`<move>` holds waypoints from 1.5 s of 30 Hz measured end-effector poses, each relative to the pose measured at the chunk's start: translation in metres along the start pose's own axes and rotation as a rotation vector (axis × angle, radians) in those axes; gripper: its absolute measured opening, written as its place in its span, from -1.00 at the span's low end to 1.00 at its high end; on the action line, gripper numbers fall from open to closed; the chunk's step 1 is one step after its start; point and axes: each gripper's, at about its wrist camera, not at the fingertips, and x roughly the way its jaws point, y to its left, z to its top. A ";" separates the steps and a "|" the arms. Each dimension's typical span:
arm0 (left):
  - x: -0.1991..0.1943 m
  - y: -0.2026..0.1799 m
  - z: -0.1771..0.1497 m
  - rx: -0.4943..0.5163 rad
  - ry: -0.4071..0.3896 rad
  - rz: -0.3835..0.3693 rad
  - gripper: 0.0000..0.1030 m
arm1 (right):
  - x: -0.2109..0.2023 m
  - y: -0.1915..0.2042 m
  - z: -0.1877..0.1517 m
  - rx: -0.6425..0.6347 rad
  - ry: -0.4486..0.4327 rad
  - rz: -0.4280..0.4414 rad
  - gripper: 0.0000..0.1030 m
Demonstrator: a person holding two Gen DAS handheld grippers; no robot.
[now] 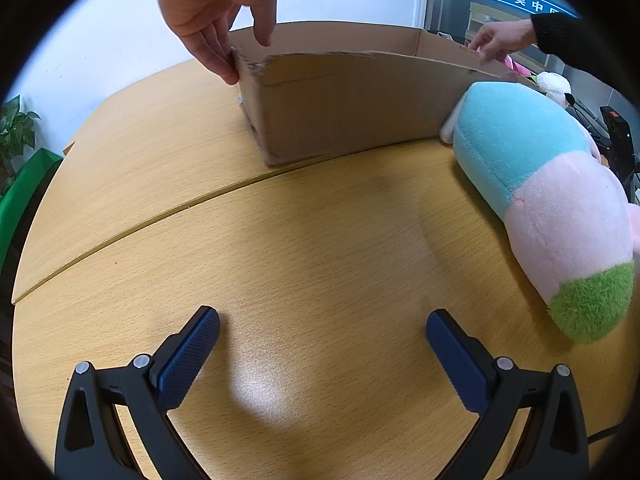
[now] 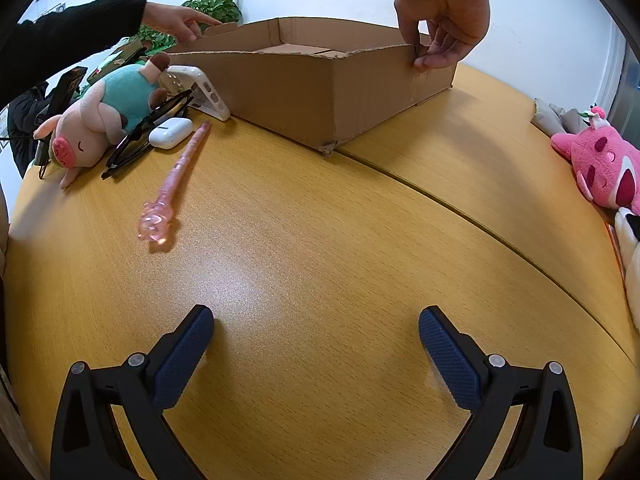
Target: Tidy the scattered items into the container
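Both claws, left gripper (image 1: 322, 330) and right gripper (image 2: 316, 328), wide open, empty, low over table (image 2: 320, 240); cardboard box (image 2: 304, 92) ahead, steadied by two bare hands, likely for loading.

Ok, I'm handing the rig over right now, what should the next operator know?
Left gripper: open, empty, above bare table.
Right gripper: open, empty.
Cardboard box at the far side; someone's hands are holding its rim.
Still out: pig plush, sunglasses, earbud case, phone case, pink wand, pink plush, and a long plush beside the box.
Nothing visibly packed yet; all of these remain.
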 end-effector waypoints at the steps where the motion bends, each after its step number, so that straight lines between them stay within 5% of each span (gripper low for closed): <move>1: 0.000 0.000 -0.001 0.000 0.000 0.000 1.00 | 0.000 0.000 0.000 0.000 0.000 0.000 1.00; 23: 0.000 -0.001 0.000 -0.003 0.000 0.002 1.00 | 0.003 -0.004 0.002 0.007 0.001 -0.008 1.00; 35: -0.010 -0.010 -0.009 -0.102 -0.004 0.078 0.99 | 0.001 0.026 0.003 0.262 0.011 -0.191 1.00; 38: -0.040 -0.024 -0.015 -0.161 -0.089 0.135 0.99 | -0.010 0.054 0.001 0.288 0.019 -0.203 1.00; 42: -0.106 -0.067 -0.008 -0.233 -0.261 0.184 0.99 | -0.050 0.118 0.015 0.266 -0.097 -0.212 1.00; 45: -0.134 -0.111 0.000 -0.253 -0.313 0.211 0.99 | -0.070 0.171 0.035 0.242 -0.193 -0.159 1.00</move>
